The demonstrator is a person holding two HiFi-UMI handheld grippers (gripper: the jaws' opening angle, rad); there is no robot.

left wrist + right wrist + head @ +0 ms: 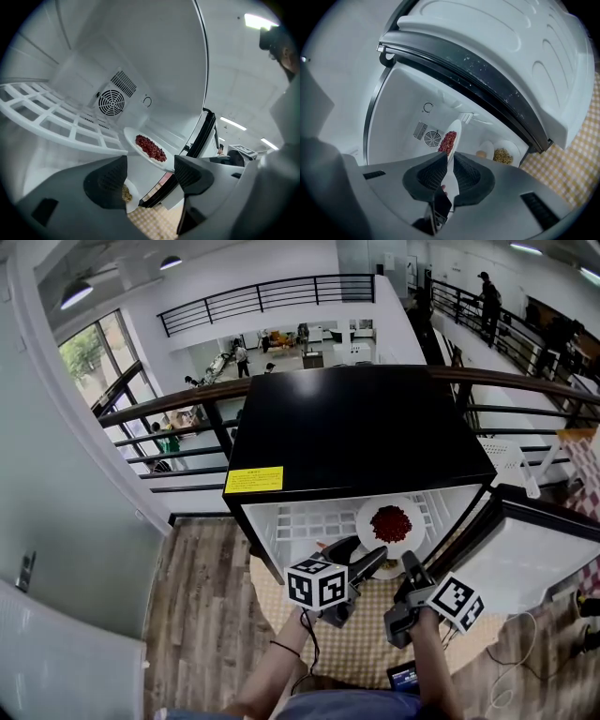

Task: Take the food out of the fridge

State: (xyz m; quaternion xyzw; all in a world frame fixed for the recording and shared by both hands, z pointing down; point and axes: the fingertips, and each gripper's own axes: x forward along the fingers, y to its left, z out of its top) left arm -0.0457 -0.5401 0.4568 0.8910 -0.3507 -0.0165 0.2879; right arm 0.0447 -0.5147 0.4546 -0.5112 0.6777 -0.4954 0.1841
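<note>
Food plate [451, 143] | right gripper [450, 155] clamps rim | seen only in its view

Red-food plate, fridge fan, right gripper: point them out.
red-food plate [130, 136], left gripper view, bare rim.
fridge fan [111, 102], left gripper view, grille centre.
right gripper [450, 154], right gripper view, between its fingertips.

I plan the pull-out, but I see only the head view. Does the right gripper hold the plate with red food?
Observer: Yes. The right gripper has its fingers shut on the plate by its rim.
Operator: And the left gripper?
Observer: The left gripper is open; the plate lies beyond its fingers, ungripped.
Operator: Is more food left inside?
Observer: Yes, below: a plate of grains and a second plate beside it.
</note>
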